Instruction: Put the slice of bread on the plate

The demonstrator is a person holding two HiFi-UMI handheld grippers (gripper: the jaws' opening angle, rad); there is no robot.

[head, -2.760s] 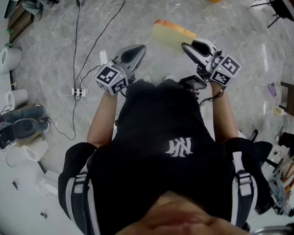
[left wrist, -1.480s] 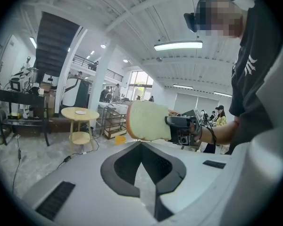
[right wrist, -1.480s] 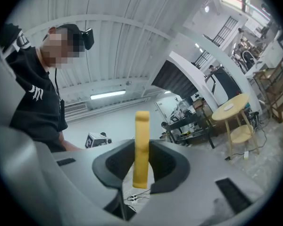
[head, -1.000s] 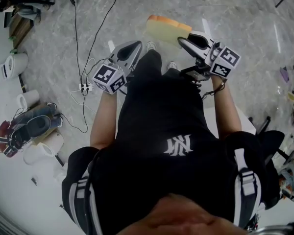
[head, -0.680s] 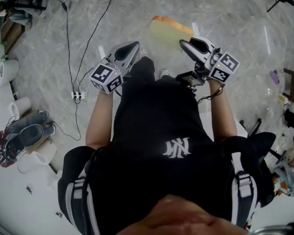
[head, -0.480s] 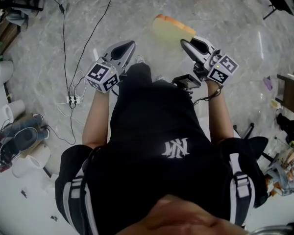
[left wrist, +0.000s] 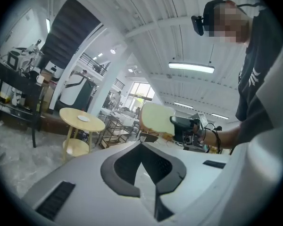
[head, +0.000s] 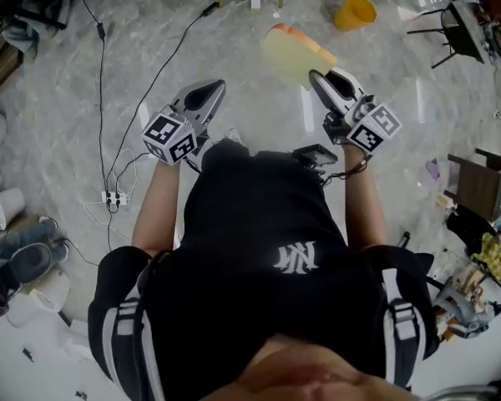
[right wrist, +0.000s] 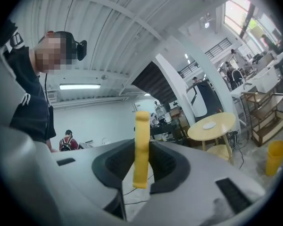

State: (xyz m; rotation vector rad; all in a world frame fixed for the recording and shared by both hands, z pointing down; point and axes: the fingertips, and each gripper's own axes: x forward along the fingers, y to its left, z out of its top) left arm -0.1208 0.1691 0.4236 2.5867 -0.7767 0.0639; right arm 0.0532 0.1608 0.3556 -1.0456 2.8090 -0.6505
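bread slice (head: pixel 294 53) clamped in level right hand-held gripper (head: pixel 319 79); left hand-held gripper (head: pixel 215 88) closed

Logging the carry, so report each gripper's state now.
Left gripper: shut, empty.
Right gripper: shut on the pale yellow, brown-crusted slice of bread.

A: Light?
B: Bright, even. Ceiling strip light (left wrist: pixel 191 68), far window (right wrist: pixel 239 11). Glare streaks on floor (head: pixel 417 140).
A: Optics?
B: Heavy fisheye, dark corners, slight softness.
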